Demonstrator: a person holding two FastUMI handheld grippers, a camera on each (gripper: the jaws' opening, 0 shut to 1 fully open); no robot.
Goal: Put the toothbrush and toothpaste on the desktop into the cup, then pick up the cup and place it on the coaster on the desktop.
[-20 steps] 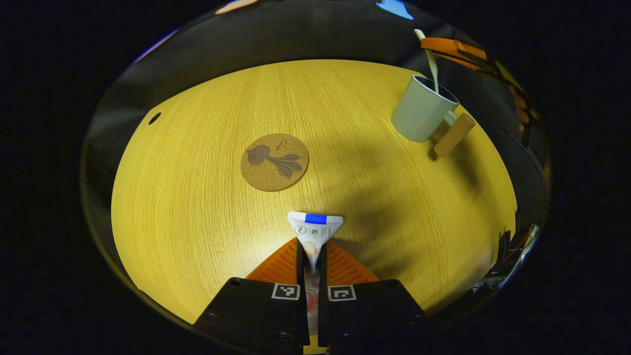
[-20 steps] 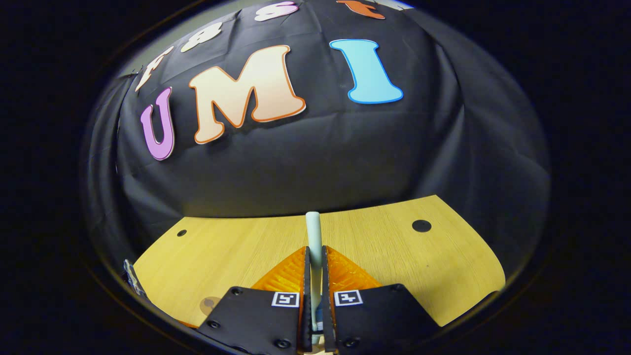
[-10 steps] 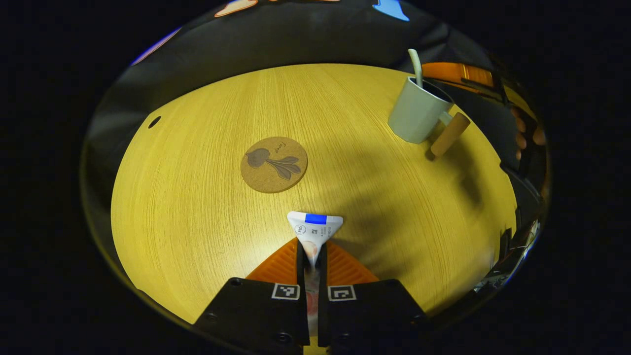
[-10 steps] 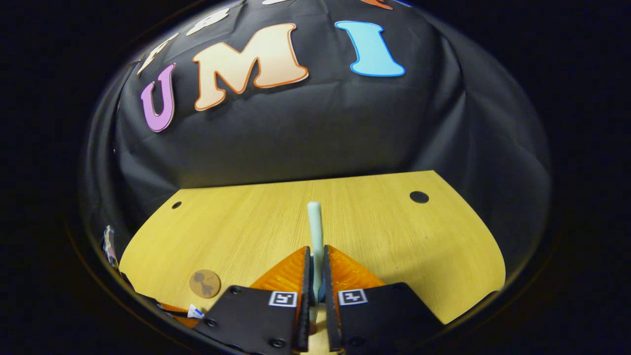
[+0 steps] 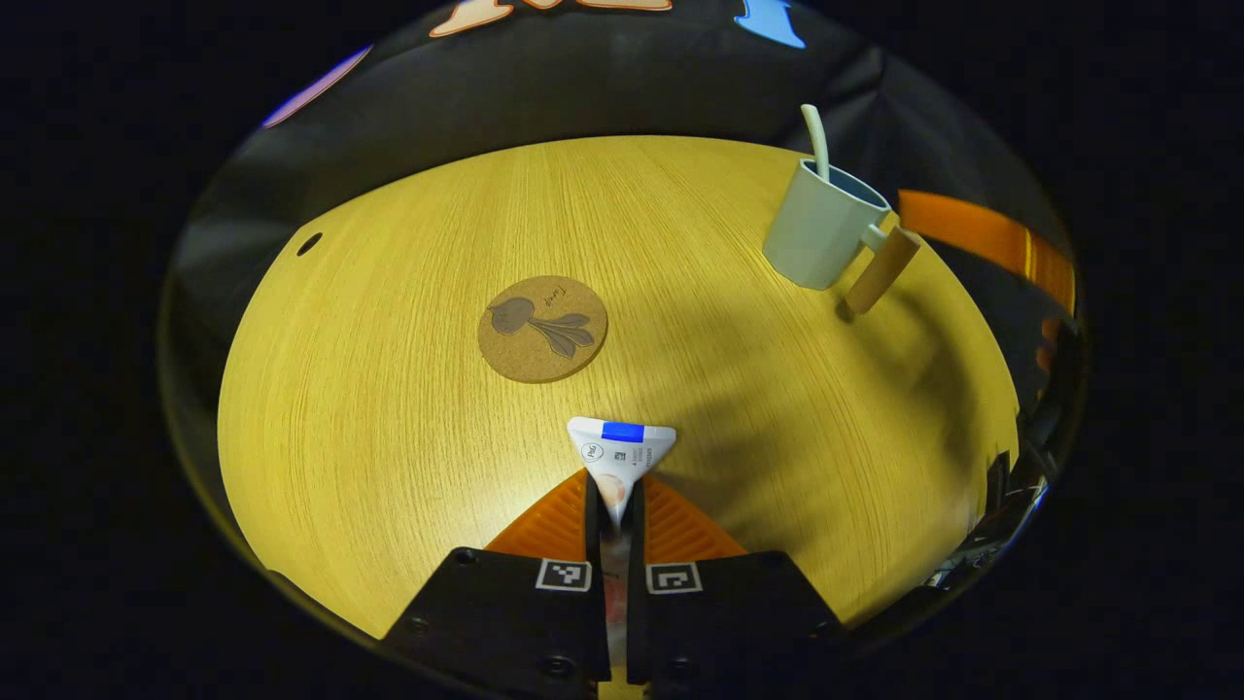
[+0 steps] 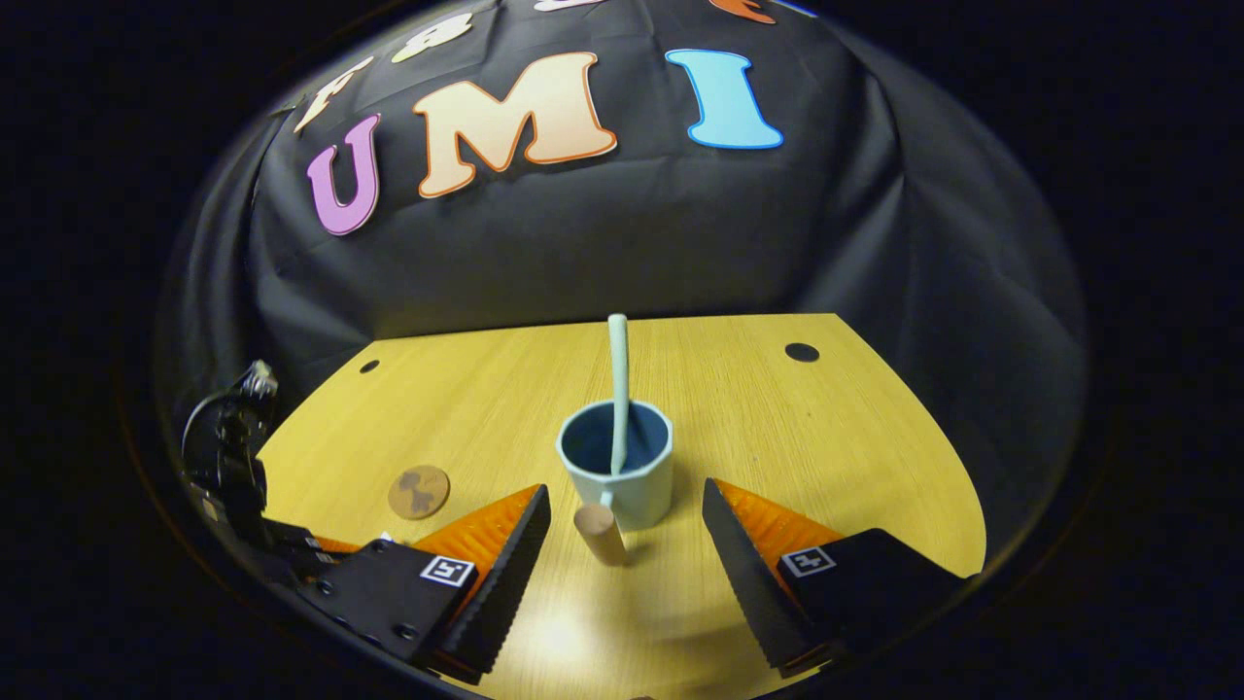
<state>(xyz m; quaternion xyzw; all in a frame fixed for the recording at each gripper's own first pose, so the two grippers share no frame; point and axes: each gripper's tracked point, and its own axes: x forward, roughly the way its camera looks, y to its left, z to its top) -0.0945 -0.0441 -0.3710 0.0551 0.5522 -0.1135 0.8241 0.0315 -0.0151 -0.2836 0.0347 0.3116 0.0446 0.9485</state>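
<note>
Legible markings: none can be read with certainty; the toothpaste [image 5: 622, 455] tube carries small print and a round logo too fine to make out, the coaster [image 5: 542, 329] bears a short illegible script beside its plant drawing, and the tongs carry square coded tags.

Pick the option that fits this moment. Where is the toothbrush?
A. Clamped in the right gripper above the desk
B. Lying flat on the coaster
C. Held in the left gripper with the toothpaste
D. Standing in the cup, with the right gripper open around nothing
D. The toothbrush stands in the cup, and the right gripper has its fingers spread wide apart with nothing between them.
</note>
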